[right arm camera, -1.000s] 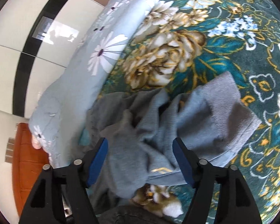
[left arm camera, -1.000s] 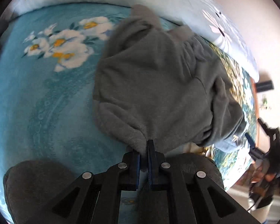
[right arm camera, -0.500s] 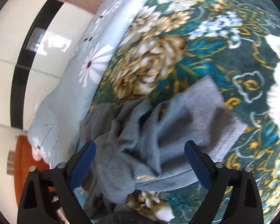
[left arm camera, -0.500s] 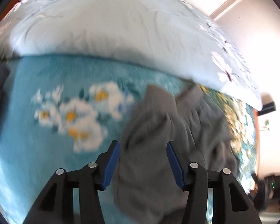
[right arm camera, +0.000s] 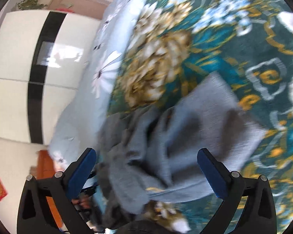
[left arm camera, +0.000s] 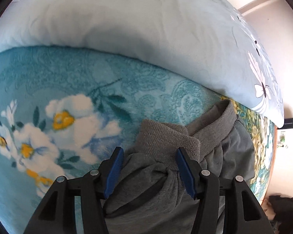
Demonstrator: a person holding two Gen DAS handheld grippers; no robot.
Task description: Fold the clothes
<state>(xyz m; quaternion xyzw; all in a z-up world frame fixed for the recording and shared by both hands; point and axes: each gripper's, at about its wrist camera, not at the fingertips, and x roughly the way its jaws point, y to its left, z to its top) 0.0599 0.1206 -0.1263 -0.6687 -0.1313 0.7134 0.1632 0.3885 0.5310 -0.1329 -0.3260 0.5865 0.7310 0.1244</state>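
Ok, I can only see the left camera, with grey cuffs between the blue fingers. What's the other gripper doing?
Observer: The right gripper is open, jaws wide apart above the crumpled grey garment.
Operator: What does that end look like?
Observer: A wide ribbed band lies spread out flat, though the picture is blurred.
Operator: What's past the bed?
Observer: A white wardrobe with a black stripe.

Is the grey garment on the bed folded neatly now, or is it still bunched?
Bunched. The grey garment lies in loose overlapping folds with its ribbed cuff sticking out.
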